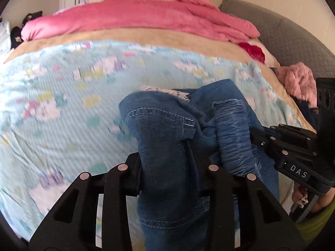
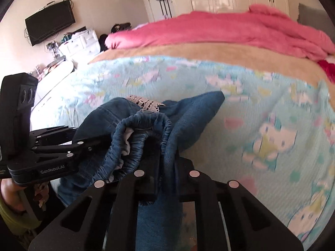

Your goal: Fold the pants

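One pair of pants (image 1: 167, 146), bunched between two grippers above the sheet. Left gripper (image 1: 169, 167) clamps a denim fold; right gripper (image 2: 159, 167) pinches the waistband just ahead of it. Risk — grips sit close together, so cloth may stay crumpled or slip when spread.

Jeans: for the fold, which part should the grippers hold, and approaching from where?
The elastic waistband, from the near bed edge, pointing down and forward. It is the thick gathered rim of the jeans, bunched up toward both cameras, with the legs hanging below. The right gripper is shut on it; the left gripper is shut on denim beside it.
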The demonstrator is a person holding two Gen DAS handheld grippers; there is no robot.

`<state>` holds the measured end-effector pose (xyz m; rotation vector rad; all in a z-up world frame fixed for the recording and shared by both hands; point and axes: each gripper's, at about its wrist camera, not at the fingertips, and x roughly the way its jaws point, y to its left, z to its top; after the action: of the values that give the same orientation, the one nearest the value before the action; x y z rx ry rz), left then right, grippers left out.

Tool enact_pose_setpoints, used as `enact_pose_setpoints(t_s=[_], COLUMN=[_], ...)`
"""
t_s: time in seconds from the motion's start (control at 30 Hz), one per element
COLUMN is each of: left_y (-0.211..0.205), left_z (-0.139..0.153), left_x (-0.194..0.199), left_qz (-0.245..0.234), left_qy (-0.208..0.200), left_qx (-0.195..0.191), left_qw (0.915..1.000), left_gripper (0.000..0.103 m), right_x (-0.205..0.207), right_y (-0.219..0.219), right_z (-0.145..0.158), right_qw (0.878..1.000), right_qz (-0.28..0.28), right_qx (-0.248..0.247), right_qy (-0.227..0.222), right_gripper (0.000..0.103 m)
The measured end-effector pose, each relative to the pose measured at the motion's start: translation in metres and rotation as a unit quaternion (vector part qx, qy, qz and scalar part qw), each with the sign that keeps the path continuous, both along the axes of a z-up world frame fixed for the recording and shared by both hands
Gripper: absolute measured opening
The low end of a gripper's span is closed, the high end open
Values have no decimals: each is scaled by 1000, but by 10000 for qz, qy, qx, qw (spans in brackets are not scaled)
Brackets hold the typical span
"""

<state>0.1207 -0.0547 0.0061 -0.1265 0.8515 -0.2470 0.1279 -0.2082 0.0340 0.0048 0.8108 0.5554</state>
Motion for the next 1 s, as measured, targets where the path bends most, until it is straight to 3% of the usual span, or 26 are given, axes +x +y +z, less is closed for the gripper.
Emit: enact_pose_setpoints(t_s=[0.3, 0.43, 0.47, 0.53, 0.63, 0.73, 0.83, 0.97, 1.0], left_y=[7, 8, 9, 10, 12, 15, 16, 17, 17], left_z=[14, -2, -5, -11, -18, -18, -15, -9, -8], left_x=[39, 50, 50, 48, 47, 44, 40, 34, 32], left_qz=[184, 274, 292, 294, 347, 383, 397, 415, 419], left_qy=[-198, 28, 73, 116, 183, 201, 157, 100, 83], left_qx=[202, 370, 364, 374, 413, 363, 380, 405, 397], left_qw=[9994, 9989, 9989, 9988, 9984, 9984, 9984, 9983, 9983], left_gripper=[27, 43, 47, 50, 59, 61, 65, 73, 74], right_x=[44, 50, 51, 54, 54, 53, 47, 38, 37], right_y=[15, 21, 21, 21, 16, 10, 5, -3, -5], right_z=[1, -13, -17, -25, -31, -31, -24, -10, -7], right_qw=[9993, 9955, 9943, 9933, 9929, 9930, 9931, 9931, 9930], right_qz=[-216, -451, -510, -595, -640, -692, -746, -836, -865], right_qx=[-233, -783, -897, -974, -997, -951, -878, -747, -727], right_qy=[-195, -268, -266, -187, -115, -91, -195, -331, -354], right_gripper=[10, 17, 20, 44, 46, 48, 60, 68, 74])
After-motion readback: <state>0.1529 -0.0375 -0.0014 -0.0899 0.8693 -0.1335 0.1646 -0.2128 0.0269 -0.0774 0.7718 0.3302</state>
